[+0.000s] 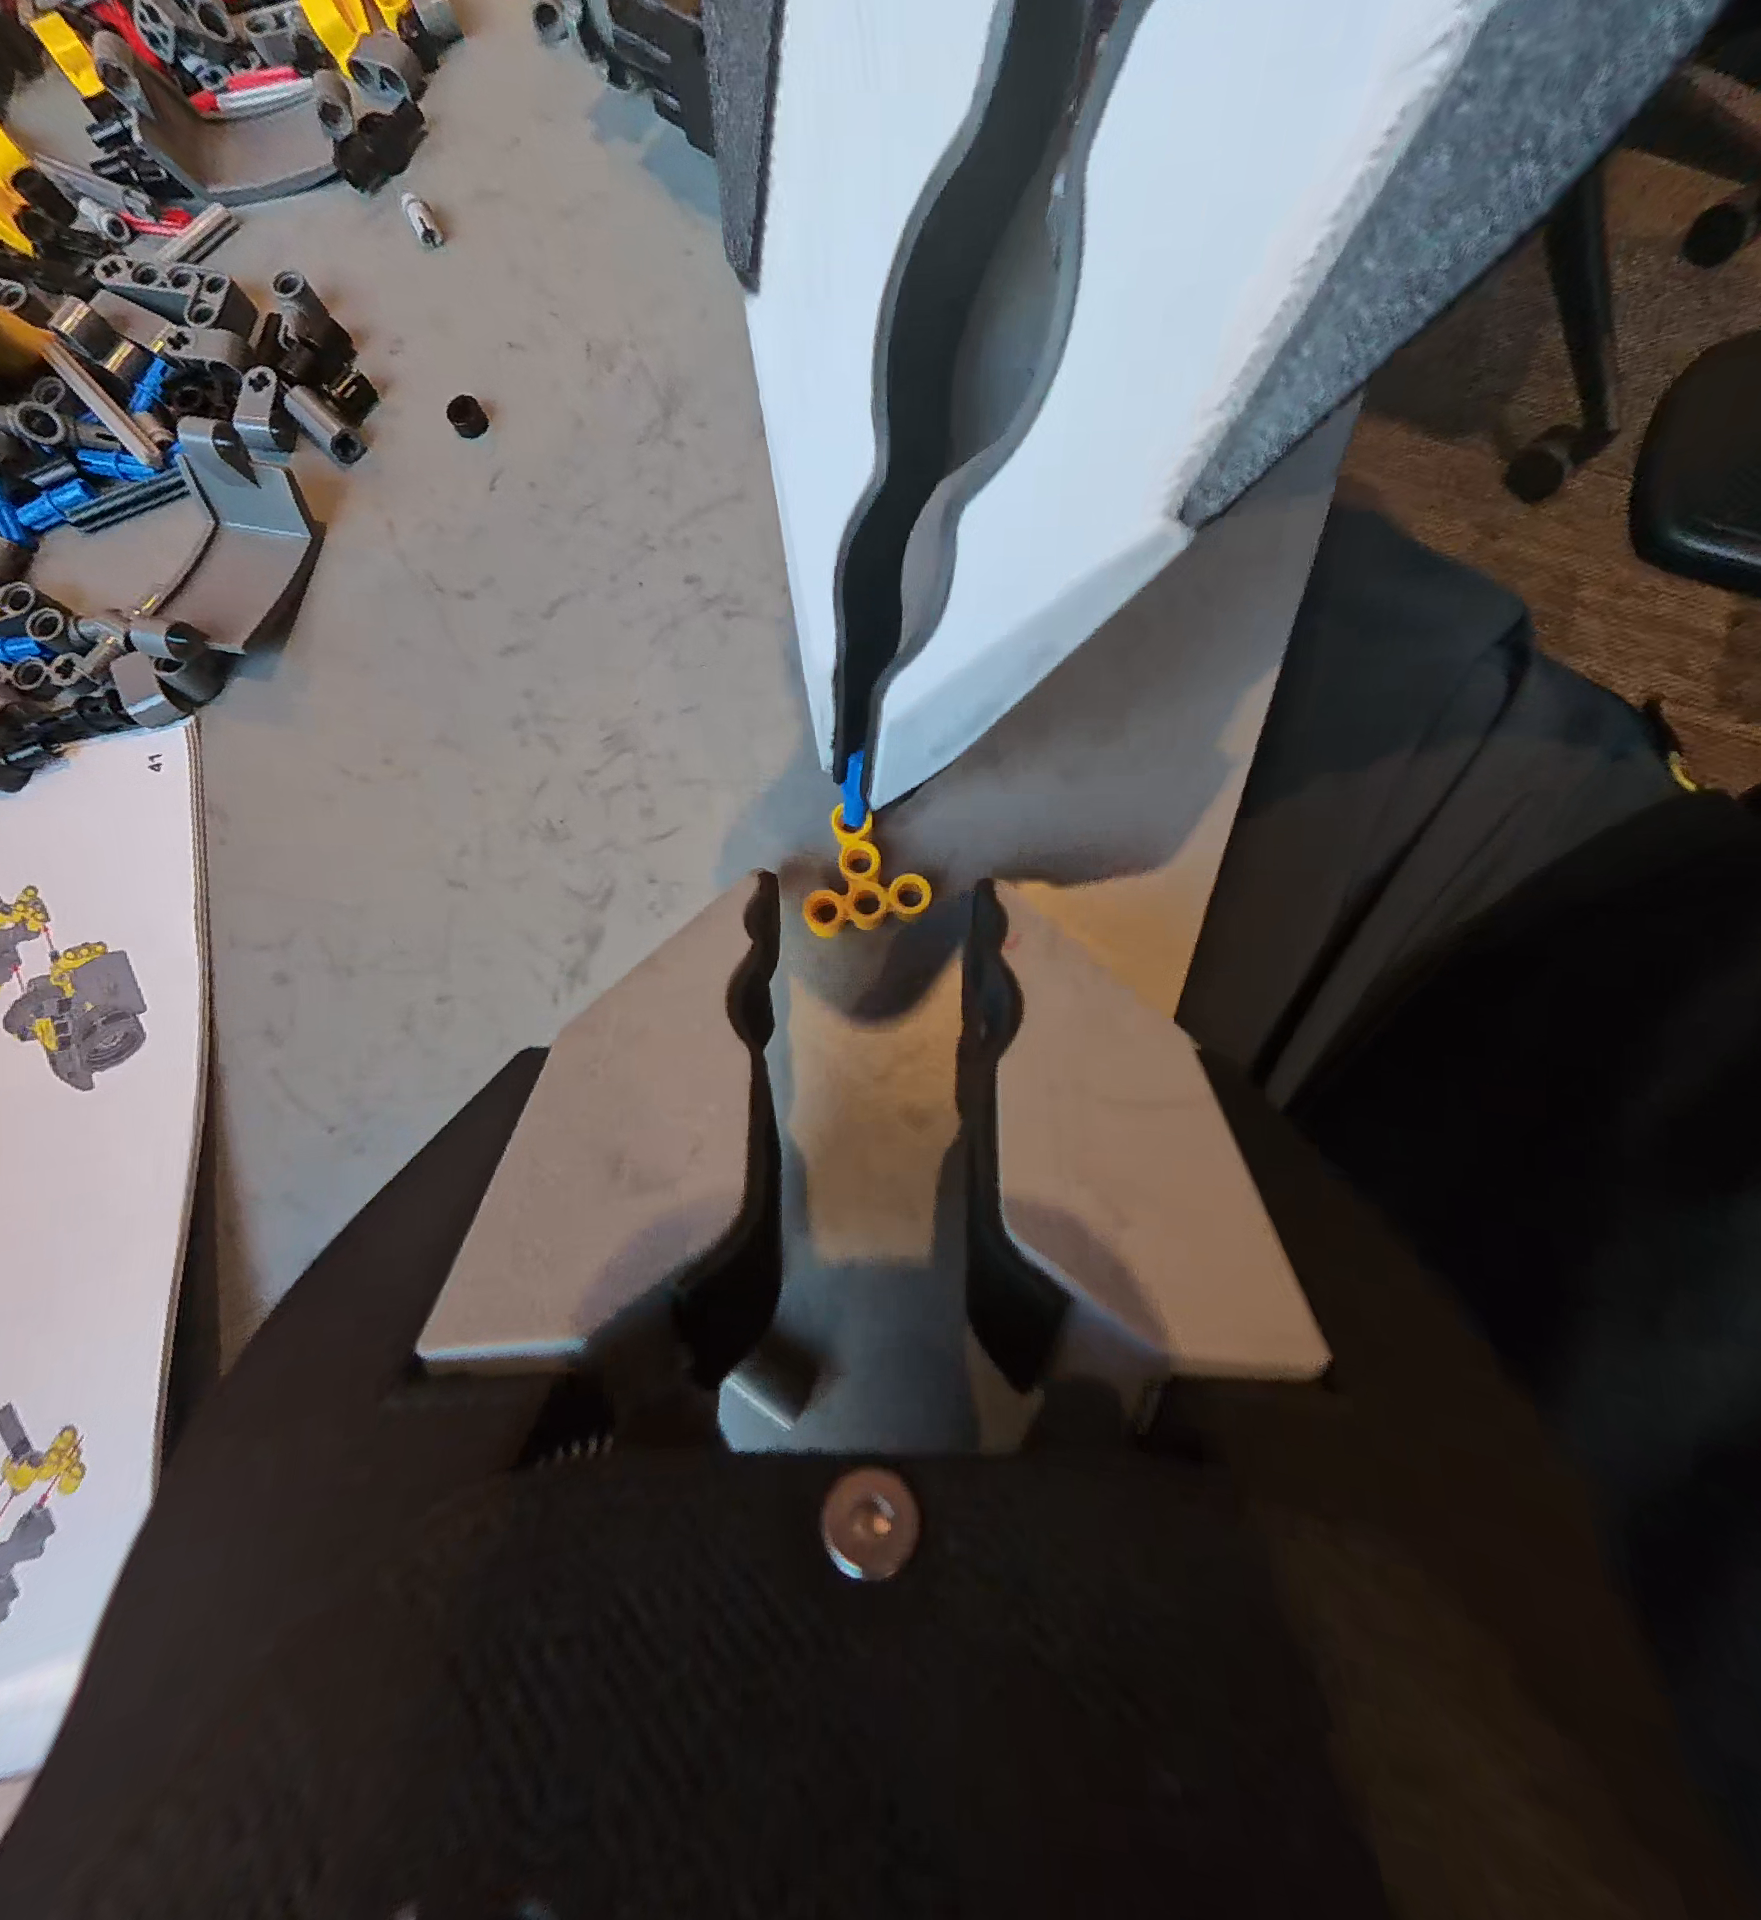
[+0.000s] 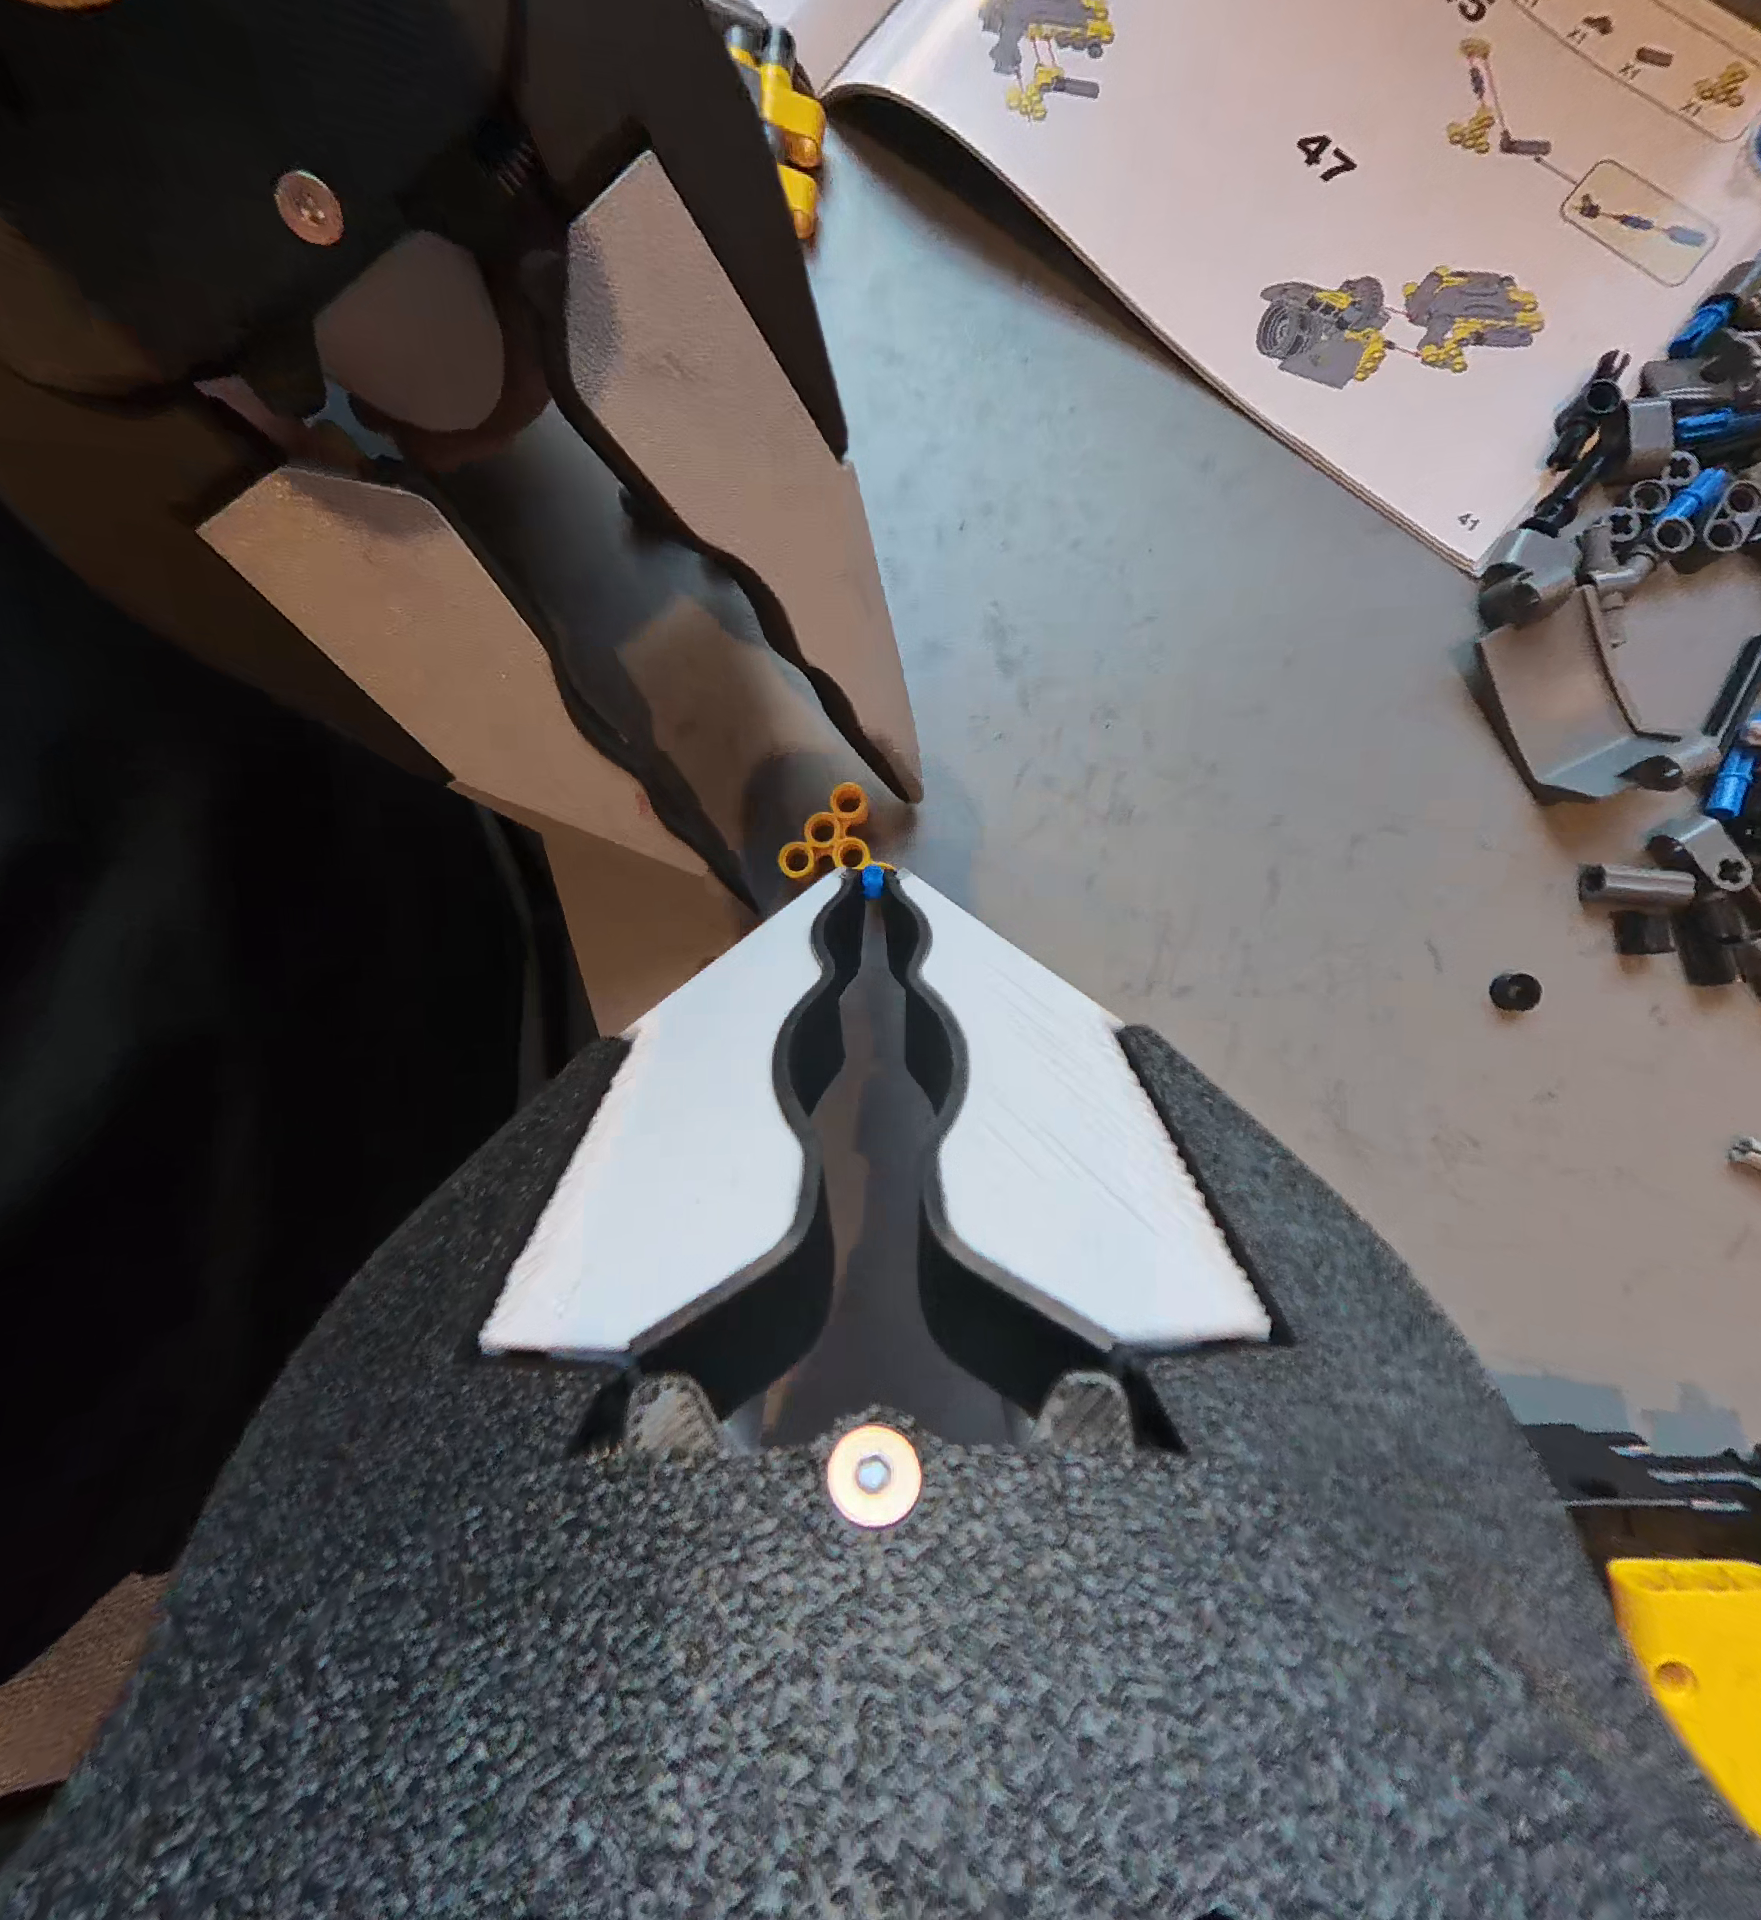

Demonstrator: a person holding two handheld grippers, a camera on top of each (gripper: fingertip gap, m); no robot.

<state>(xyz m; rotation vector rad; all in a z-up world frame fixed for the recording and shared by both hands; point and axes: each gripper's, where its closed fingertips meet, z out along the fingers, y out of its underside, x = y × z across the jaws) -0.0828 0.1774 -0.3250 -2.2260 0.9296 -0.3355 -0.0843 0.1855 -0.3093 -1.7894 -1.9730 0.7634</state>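
A yellow T-shaped beam with holes [image 1: 865,896] sits just above the grey table [image 1: 491,727], between the fingertips of my left gripper [image 1: 876,891]. The left gripper's grey fingers stand apart, with a small gap on either side of the beam. My right gripper [image 1: 855,764], with white fingers, comes in from the far side and is shut on a small blue pin [image 1: 855,785]. The pin's end is at the beam's end hole. In the right wrist view the right gripper [image 2: 871,881] pinches the blue pin [image 2: 871,885] against the yellow beam [image 2: 824,831], and the left gripper [image 2: 832,850] straddles it.
A pile of grey, black, blue and yellow building parts [image 1: 76,468] lies at the left, also in the right wrist view [image 2: 1738,623]. An open instruction booklet [image 1: 45,1039] is beside it. A loose black bush [image 1: 465,414] and a white pin [image 1: 422,218] lie apart. A yellow block [image 2: 1728,1704] sits near the right gripper. An office chair [image 1: 1738,468] stands past the table edge. The loose black bush [image 1: 465,414] is about 12 cm from both grippers' fingertips.
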